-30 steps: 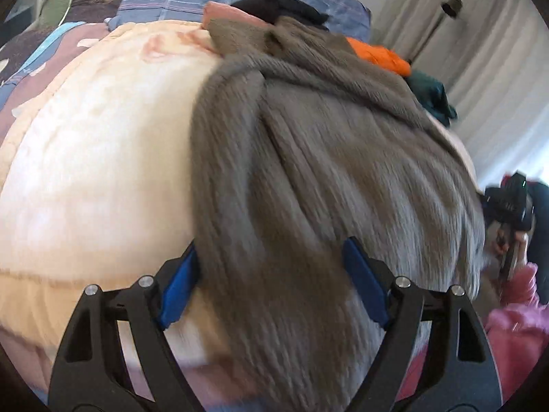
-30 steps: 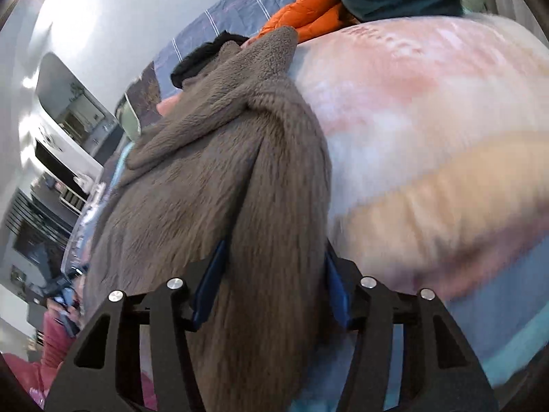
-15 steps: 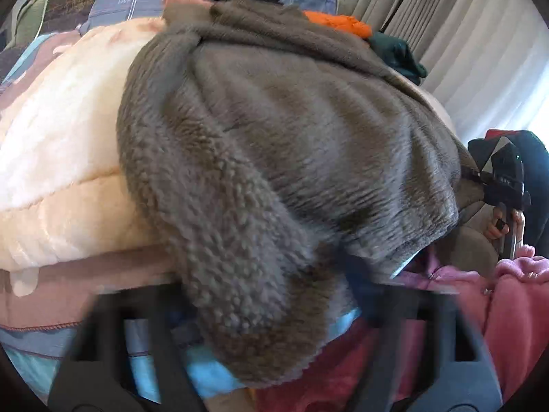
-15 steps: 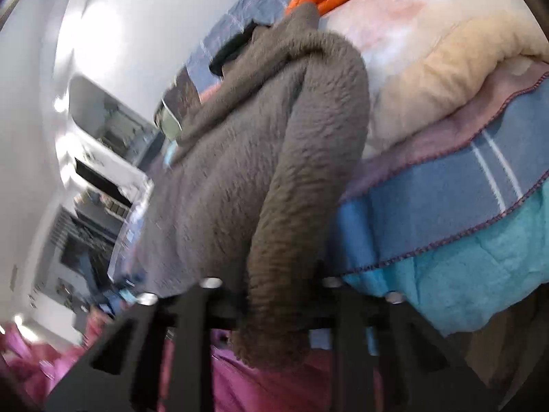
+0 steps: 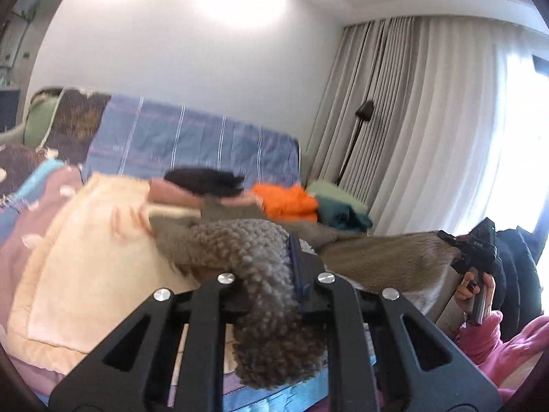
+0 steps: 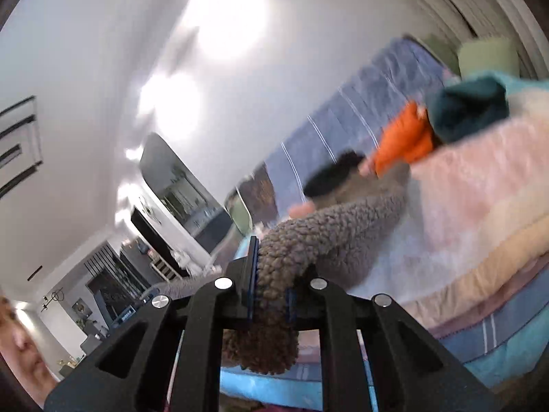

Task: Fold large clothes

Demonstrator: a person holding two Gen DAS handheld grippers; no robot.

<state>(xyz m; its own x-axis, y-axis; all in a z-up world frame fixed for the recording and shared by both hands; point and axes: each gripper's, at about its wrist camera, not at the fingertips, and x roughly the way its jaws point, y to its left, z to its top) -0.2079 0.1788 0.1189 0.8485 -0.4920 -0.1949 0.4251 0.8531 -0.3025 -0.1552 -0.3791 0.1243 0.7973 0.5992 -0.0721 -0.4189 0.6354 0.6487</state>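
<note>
Fleece garment (image 5: 267, 295): grey-brown, nubby; you have it gripped at two places and raised off the bed, one thick fold bunched at 6 o'clock in each wrist view.
Left gripper (image 5: 266, 274): your jaws are pinching a rolled fold of the fleece; the blue pad of one finger (image 5: 294, 267) presses its right side, and a lump of the cloth hangs down below the jaws.
Right gripper (image 6: 272, 295): your jaws are nearly pressed together on a narrower roll of the same fleece (image 6: 308, 237); blue pads show on both sides of it, and the loose end dangles beneath.
Span between grips: in the left view the fleece stretches from your jaws toward 3 o'clock, where it ends at the other gripper (image 5: 475, 250), held in your right hand (image 5: 475, 290).
Far end of garment: in the right view the fleece trails up toward 1 o'clock onto the cream blanket (image 6: 480, 206); whether it rests there or only passes over, I cannot tell.
Bed: cream blanket (image 5: 85, 257) at 9 o'clock in the left view, over blue striped bedding (image 5: 192, 144).
Pile beyond: black item (image 5: 206, 180), orange garment (image 5: 284, 201) and dark teal garment (image 5: 343, 214) lie side by side near 12 o'clock, just behind the fleece.
Backdrop: pale curtain (image 5: 429, 120) at 2 o'clock; a floor lamp (image 5: 360, 127) stands just beside it.
Sharpness: both views are motion-blurred away from the jaws.
</note>
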